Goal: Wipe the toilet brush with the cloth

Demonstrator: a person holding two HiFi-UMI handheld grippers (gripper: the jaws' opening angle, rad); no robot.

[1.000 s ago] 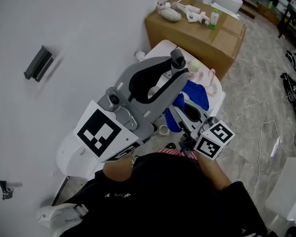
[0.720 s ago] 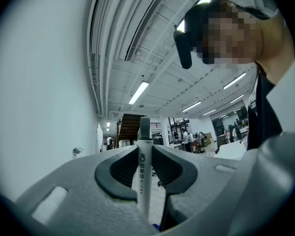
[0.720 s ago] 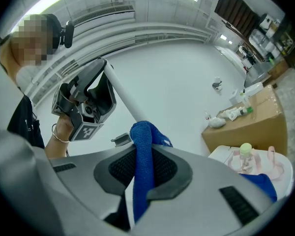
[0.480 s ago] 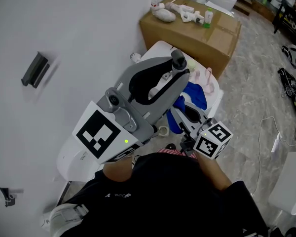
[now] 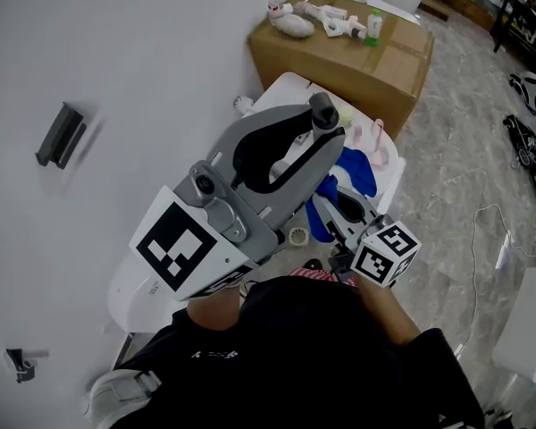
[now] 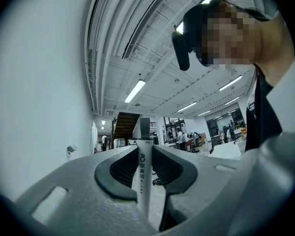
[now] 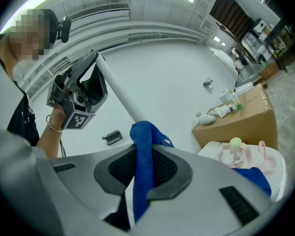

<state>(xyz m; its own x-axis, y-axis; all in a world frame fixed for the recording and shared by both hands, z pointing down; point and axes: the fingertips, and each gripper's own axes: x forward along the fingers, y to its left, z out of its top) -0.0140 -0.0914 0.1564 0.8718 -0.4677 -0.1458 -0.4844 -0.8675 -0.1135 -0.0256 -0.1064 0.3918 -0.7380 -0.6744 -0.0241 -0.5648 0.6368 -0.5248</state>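
Down the middle of the head view runs a white glossy rounded fixture (image 5: pixel 281 88), with a brown cardboard box (image 5: pixel 339 70) behind it at the top of the frame. Over the fixture, dead centre, looms the grey left gripper (image 5: pixel 326 121), and it's clamped on the white plastic toilet brush handle (image 6: pixel 143 166), jaws nipping it right at their tips. In the right gripper view that handle slants from upper left down to centre. There the right gripper (image 7: pixel 140 166) is pinching a blue terry cloth (image 7: pixel 142 181), pads pressed onto the fold! The cloth's top bunches against the handle, touching it. More blue fabric shows at that view's lower right, below a small pale-yellow-capped bottle (image 7: pixel 235 144). Upper left in the head view, a dark grey bracket (image 5: pixel 61 135) sits on the wall.
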